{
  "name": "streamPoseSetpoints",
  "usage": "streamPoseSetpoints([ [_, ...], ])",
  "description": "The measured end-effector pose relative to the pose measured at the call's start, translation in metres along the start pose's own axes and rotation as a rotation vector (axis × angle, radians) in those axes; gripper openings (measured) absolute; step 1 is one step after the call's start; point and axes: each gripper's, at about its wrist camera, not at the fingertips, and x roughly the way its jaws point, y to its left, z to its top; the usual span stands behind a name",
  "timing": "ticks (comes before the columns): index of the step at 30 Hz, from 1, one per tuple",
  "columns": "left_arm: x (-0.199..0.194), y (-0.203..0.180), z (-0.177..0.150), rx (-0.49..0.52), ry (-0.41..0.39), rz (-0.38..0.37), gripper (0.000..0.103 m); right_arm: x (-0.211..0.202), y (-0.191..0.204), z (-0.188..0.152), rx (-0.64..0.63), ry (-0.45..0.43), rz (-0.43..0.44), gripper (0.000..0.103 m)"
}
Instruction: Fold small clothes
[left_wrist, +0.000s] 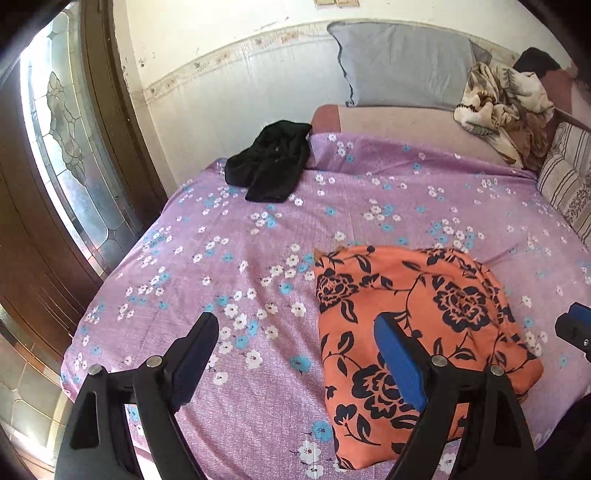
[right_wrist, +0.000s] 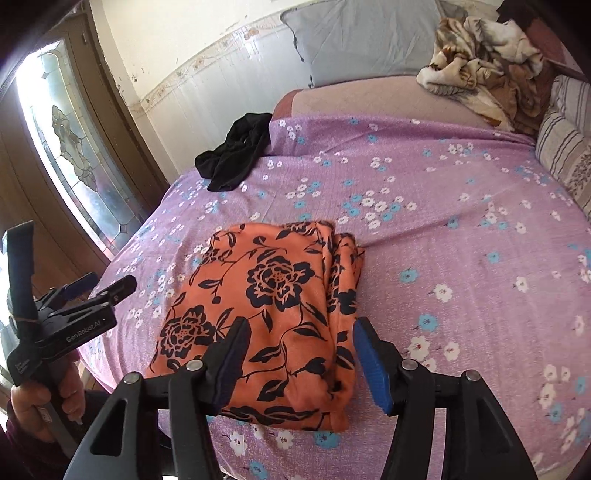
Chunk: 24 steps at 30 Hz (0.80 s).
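I hold both grippers – left gripper (left_wrist: 295, 339), right gripper (right_wrist: 299, 347) – with fingers apart, empty, above the folded orange black-flowered garment (right_wrist: 273, 317) on the purple floral bed (right_wrist: 461, 258); next I'd reach for the crumpled black garment (right_wrist: 236, 157) – pinching one edge only.

Purple flowered bed (right_wrist: 424, 229) carries orange floral garment (right_wrist: 266, 317), black garment (right_wrist: 232, 155)

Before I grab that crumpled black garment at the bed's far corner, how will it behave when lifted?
The crumpled black garment is probably floppy: it lies in soft bunched folds. It likely unfurls and dangles when pinched at one spot. It looks thin, so probably light, and unlikely to slide far on the purple floral bedsheet.
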Motion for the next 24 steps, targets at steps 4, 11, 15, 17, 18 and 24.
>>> streamPoseSetpoints([
  [4,-0.032,0.008,0.011,-0.038,-0.048,-0.008,0.094,-0.029,0.009,0.013,-0.027,-0.049,-0.037,0.063],
  [11,-0.079,0.007,0.026,-0.024,-0.123,0.014,0.094,-0.071,0.038,0.022,-0.097,-0.111,-0.052,0.063],
  [15,-0.098,0.006,0.034,-0.021,-0.133,0.025,0.094,-0.09,0.049,0.026,-0.124,-0.15,-0.059,0.063],
  [17,-0.106,0.005,0.038,-0.034,-0.143,0.066,0.094,-0.099,0.052,0.028,-0.124,-0.168,-0.054,0.063],
  [18,-0.111,0.004,0.039,-0.033,-0.153,0.087,0.094,-0.103,0.053,0.029,-0.124,-0.178,-0.055,0.063],
  [24,-0.137,0.005,0.045,-0.037,-0.2,0.082,0.094,-0.123,0.056,0.033,-0.133,-0.222,-0.077,0.063],
])
